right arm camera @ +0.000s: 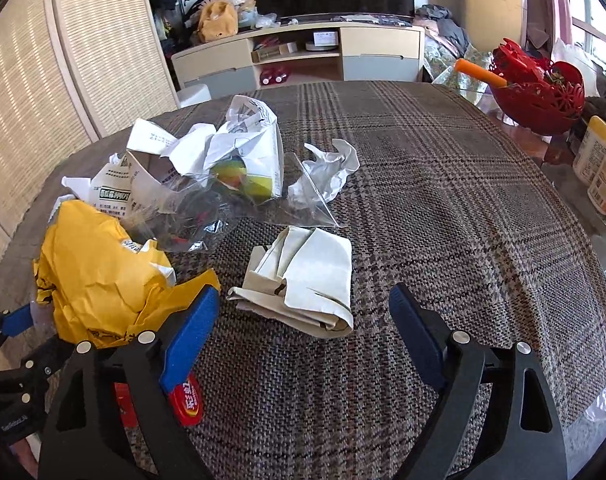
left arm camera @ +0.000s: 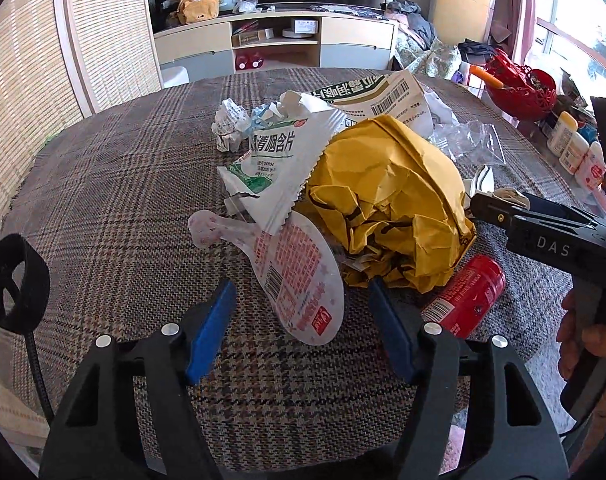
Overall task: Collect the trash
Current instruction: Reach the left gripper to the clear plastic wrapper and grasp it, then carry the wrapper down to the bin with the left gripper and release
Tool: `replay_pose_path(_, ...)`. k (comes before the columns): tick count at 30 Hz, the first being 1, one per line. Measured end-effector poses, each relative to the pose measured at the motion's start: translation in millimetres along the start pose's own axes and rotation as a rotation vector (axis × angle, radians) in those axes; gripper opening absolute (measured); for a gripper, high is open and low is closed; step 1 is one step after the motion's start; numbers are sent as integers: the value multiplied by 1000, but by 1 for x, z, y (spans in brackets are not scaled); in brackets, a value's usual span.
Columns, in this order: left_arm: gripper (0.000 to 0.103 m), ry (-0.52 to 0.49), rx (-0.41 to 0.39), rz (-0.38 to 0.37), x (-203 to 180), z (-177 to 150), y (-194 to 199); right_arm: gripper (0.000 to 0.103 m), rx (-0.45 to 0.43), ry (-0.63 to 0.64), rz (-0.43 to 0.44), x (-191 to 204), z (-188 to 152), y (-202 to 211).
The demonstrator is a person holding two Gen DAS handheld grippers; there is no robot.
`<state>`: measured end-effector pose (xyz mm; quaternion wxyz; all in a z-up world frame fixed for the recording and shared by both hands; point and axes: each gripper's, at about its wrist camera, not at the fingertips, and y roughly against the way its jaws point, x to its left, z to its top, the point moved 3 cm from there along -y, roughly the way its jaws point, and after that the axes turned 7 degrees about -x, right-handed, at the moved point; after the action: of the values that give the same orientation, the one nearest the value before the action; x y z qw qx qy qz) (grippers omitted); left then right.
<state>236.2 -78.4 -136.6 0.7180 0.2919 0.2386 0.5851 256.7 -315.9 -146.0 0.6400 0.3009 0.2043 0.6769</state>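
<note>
Trash heap sits mid-table on plaid cloth (left arm camera: 115,208): crumpled yellow paper bag (left arm camera: 387,204), red can (left arm camera: 465,294) beside it, folded white paper (right arm camera: 303,280) apart. Your left gripper (left arm camera: 299,328) spread wide over fan-shaped wrapper (left arm camera: 299,272); your right gripper (right arm camera: 303,344) spread, empty, near folded paper.

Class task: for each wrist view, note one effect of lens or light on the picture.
Left wrist view: fisheye bends the screen into a curve, and the window is blown out. Right wrist view: dark vignette fills the corners, and glare glints off the clear bag.
</note>
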Motion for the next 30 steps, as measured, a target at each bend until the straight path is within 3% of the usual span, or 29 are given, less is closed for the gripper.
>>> replay_pose_path(8,51,2,32,18,9,-3,-12,79,11,14,-6,1,-5,-12)
replay_pose_path(10,39,10,39,20,14,-6,-14,65,2,14,-4,1,-5,-10)
replay_pose_path(13,21,29,38,23,21,-7,-13,64,-4,-1,13,-1,-6,-6)
replay_pose_path(20,18,26,-11,27,30,-7,10,63,-53,-8,15,2,-5,24)
replay_pose_path(30,18,4,-99,-24,23,-19,77,63,-154,17,24,15,-11,103)
